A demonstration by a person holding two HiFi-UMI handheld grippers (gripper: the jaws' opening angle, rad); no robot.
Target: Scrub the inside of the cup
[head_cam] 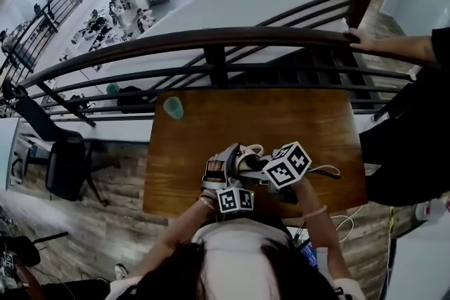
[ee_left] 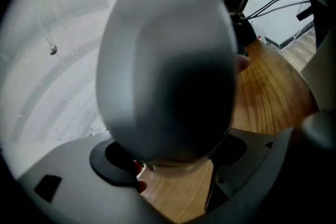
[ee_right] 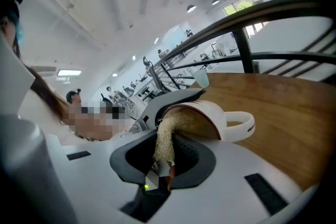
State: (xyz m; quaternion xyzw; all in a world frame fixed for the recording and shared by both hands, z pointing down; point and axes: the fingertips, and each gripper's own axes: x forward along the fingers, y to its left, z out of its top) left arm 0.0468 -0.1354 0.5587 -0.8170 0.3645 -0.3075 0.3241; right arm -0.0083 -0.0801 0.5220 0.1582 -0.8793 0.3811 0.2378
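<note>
A white cup with a loop handle hangs over the near edge of the wooden table. My left gripper is shut on it. In the left gripper view the cup's pale rounded body fills the frame between the pads of that left gripper. My right gripper is shut on a strip of tan loofah scrubber. The scrubber's far end reaches into the mouth of the cup, which lies tipped toward the right gripper. The inside of the cup is mostly hidden.
A small teal cup stands at the table's far left corner. A dark metal railing runs along the table's far side. A second person's hand rests on it at the right. White cables hang off the near right edge.
</note>
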